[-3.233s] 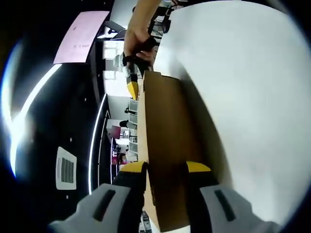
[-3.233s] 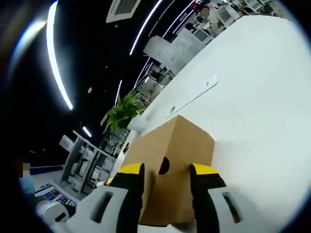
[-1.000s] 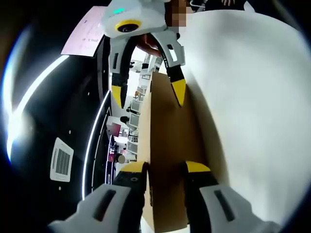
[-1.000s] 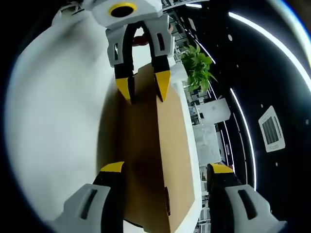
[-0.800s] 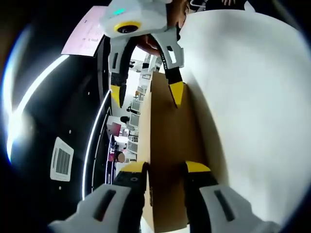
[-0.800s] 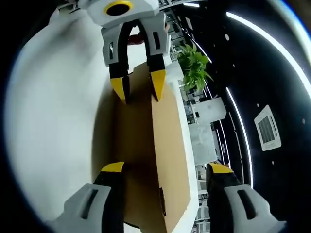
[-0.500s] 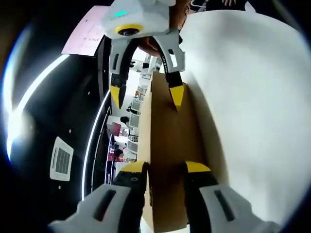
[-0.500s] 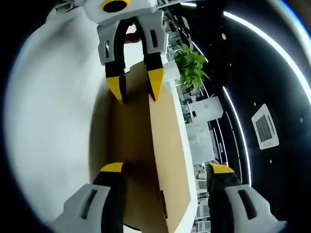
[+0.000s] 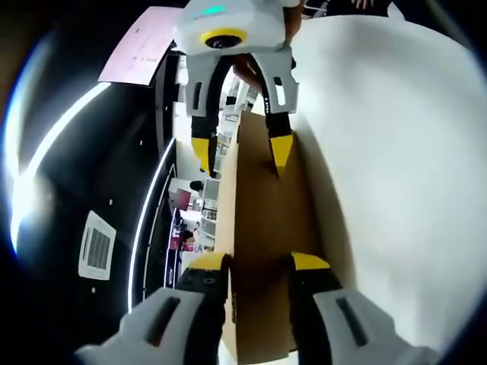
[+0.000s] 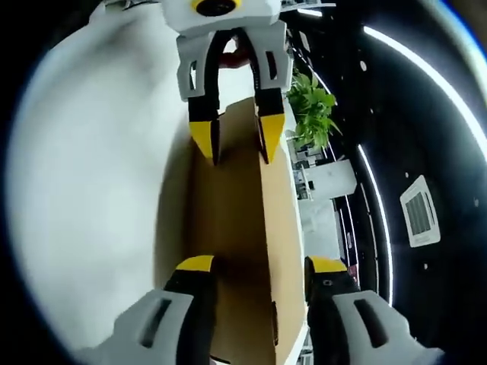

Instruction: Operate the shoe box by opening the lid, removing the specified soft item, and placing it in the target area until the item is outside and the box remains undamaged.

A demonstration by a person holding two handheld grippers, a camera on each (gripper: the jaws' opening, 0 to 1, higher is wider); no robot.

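A closed brown cardboard shoe box point(image 9: 262, 213) lies on a white table point(image 9: 380, 152), with one gripper at each short end. My left gripper point(image 9: 257, 262) is shut on the near end of the box. In the right gripper view the left gripper point(image 10: 237, 137) pinches the far end of the box point(image 10: 236, 205). My right gripper point(image 10: 262, 265) straddles its own end, jaws open but close to the cardboard. In the left gripper view one yellow fingertip point(image 9: 202, 152) of the right gripper point(image 9: 241, 152) stands a little off the box's edge. The lid is down and nothing inside shows.
The white table point(image 10: 99, 152) spreads wide along one side of the box. A green plant point(image 10: 312, 106) stands beyond the table edge. A pink sheet point(image 9: 137, 46) and long strip lights hang against a dark ceiling.
My right gripper swung round to the far end of the box, then narrowed its jaws around that end. The left gripper kept its hold.
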